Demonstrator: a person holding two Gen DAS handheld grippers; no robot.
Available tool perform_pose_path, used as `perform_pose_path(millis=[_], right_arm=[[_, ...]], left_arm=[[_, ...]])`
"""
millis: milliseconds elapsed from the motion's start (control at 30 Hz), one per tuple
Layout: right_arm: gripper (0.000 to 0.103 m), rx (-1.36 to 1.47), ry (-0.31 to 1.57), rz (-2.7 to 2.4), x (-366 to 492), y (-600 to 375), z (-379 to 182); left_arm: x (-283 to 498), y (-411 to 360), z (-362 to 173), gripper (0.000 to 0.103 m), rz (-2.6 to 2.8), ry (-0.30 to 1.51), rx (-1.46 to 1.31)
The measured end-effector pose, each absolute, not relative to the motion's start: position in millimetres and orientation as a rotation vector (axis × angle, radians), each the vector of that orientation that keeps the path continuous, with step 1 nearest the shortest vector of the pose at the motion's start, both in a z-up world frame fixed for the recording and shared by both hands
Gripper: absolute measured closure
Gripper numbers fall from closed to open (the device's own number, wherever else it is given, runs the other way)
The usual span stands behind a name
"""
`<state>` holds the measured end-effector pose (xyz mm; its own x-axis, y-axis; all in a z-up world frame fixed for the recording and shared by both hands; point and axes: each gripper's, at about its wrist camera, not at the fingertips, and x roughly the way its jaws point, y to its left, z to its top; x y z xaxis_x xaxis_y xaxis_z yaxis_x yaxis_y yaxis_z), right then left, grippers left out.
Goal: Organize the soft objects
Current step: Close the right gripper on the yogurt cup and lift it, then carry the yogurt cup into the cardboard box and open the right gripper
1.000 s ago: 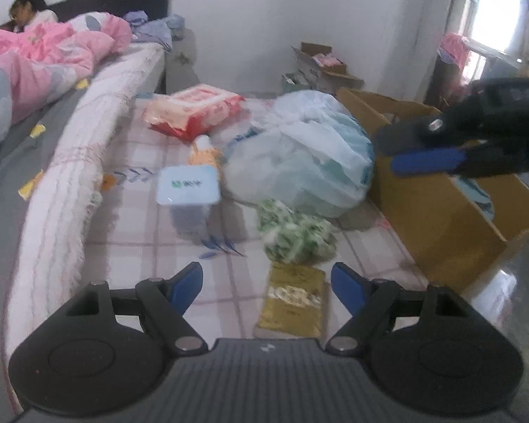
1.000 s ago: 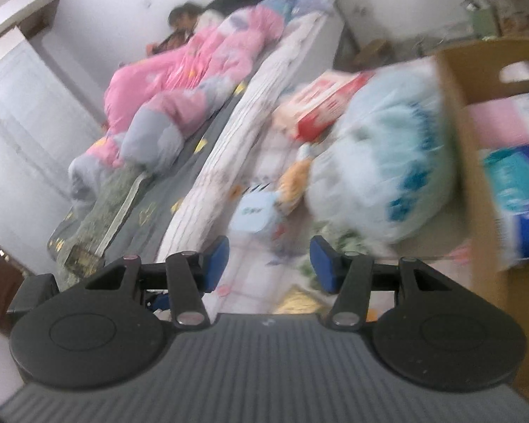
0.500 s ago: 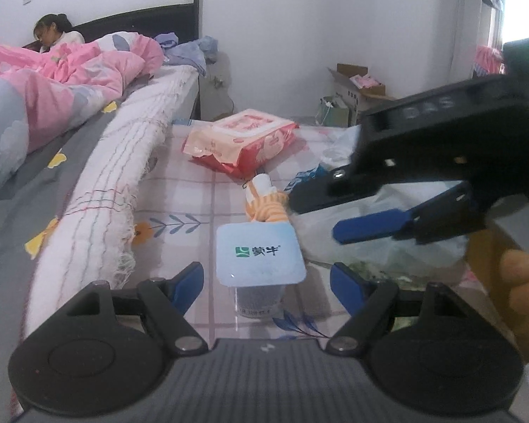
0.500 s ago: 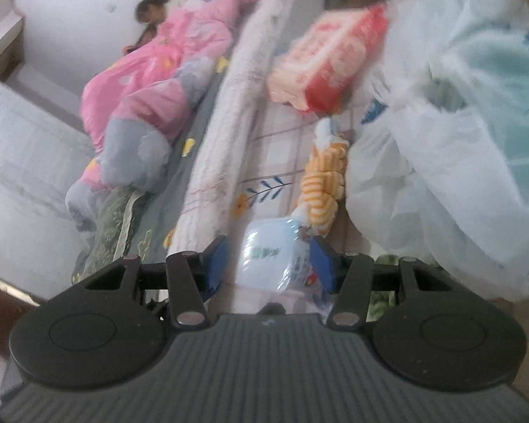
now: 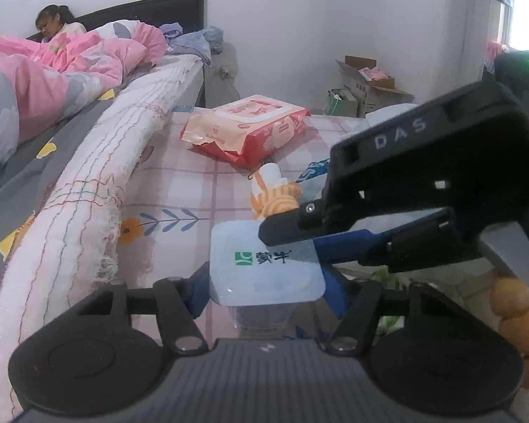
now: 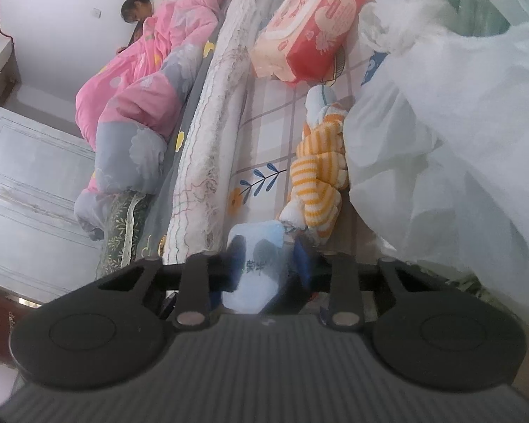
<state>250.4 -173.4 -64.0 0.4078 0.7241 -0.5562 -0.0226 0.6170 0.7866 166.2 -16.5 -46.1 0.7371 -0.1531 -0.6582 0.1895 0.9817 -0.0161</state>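
A yogurt cup (image 5: 264, 264) with a pale blue foil lid and a green logo stands on the checked sheet (image 5: 201, 190). My left gripper (image 5: 266, 292) flanks the cup, jaws closing, blue pads touching the lid's two sides. My right gripper (image 5: 292, 243) reaches in from the right, jaws closing, and pinches the lid's far right corner. In the right wrist view the lid (image 6: 254, 246) sits bent between that gripper's (image 6: 264, 268) blue fingers. Just behind the cup lies an orange striped soft toy (image 5: 275, 197) (image 6: 317, 165).
A red pack of wipes (image 5: 247, 130) lies further back. A big white plastic bag (image 6: 458, 123) fills the right side. A rolled white blanket (image 5: 88, 194) borders the sheet on the left, beyond it a person under a pink quilt (image 5: 53, 74). Cardboard boxes (image 5: 366, 84) stand by the wall.
Both grippers came down to the yogurt cup. The left gripper's fingers narrowed onto the lid's sides. The right gripper rolled and shut on the lid's corner.
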Motion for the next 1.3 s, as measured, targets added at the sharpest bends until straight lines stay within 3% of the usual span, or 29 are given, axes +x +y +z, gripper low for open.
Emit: perform_pose_path(millis=[367, 700, 1033, 1300], right_arm=[[0.081, 0.791, 1.044, 0.548, 232, -176, -51], [0.081, 0.807, 0.941, 0.594, 193, -199, -8], [0.079, 0.794, 0.704, 0.475, 126, -315, 76], [0.078, 0.834, 0.7, 0.252, 66, -435, 82]], left_arm=[[151, -19, -36, 0.039, -0.178, 0.715, 0.064], [116, -43, 11, 0.039, -0.184, 0.647, 0.125], [93, -150, 79, 0.039, -0.411, 0.505, 0.192], [91, -260, 78, 0.039, -0.688, 0.621, 0.2]])
